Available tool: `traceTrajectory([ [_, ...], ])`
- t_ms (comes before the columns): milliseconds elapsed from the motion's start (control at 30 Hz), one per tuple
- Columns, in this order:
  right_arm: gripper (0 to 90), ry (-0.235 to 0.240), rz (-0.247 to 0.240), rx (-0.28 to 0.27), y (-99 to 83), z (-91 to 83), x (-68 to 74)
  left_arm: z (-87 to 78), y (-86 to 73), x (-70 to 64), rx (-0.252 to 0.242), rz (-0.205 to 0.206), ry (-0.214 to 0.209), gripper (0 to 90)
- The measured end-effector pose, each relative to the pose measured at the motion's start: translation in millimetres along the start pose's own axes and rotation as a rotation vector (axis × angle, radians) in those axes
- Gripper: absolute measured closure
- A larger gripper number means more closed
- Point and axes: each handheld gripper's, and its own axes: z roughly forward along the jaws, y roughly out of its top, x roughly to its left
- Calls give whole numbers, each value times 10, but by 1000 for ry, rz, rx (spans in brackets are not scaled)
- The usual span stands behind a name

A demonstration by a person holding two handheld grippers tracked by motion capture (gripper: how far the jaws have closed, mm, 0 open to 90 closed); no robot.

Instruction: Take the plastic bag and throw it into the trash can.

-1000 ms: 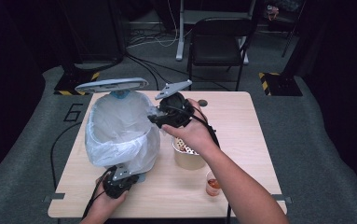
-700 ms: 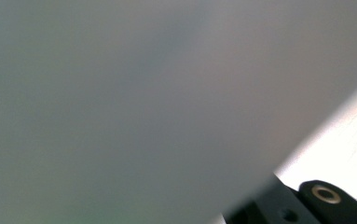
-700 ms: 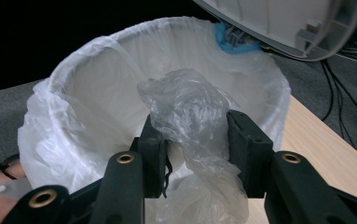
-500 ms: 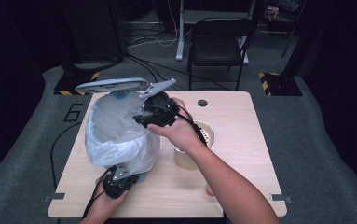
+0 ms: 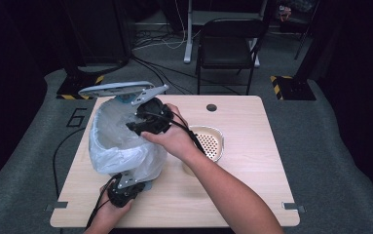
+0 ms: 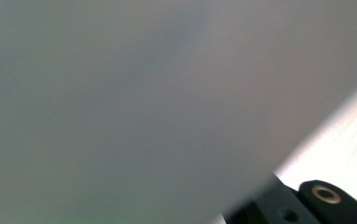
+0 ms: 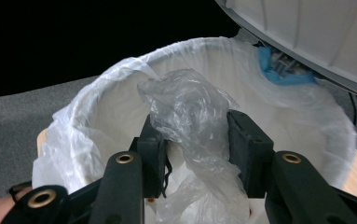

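Note:
A bin lined with a white bag (image 5: pixel 121 148) stands on the left of the table, its grey lid (image 5: pixel 113 88) raised. My right gripper (image 5: pixel 138 124) hovers over the bin's mouth. Its jaws are closed on a crumpled piece of clear plastic (image 7: pixel 190 107), which hangs above the liner (image 7: pixel 101 116) inside the bin. Down at the bin's foot near the front table edge, my left gripper (image 5: pixel 121 191) presses close against the bin. A blurred grey surface covers the left gripper view, with part of one black jaw at the lower right, so its state is unclear.
A cream bowl with a perforated insert (image 5: pixel 208 141) sits mid-table, just right of my right forearm. The wooden table (image 5: pixel 252 195) has a round cable hole (image 5: pixel 211 107) at the back. A black chair (image 5: pixel 228 44) stands behind the table.
My right gripper has carried the clear plastic leftward from above the bowl to over the bin's mouth. The left gripper has stayed at the bin's foot.

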Motion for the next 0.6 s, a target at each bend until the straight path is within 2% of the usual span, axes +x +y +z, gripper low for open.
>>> traceTrajectory([
  [167,594,8,-1,-3,19,79,34,0,-1,0,0,-1,1,900],
  [300,529,8,7,-15,23,107,38,0,0,-1,0,-1,0,900],
  [433,409,-2,23,-31,20,124,33,0,0,-1,0,-1,1,900],
  [600,384,-5,20,-57,22,101,42,0,0,0,0,-1,0,900],
])
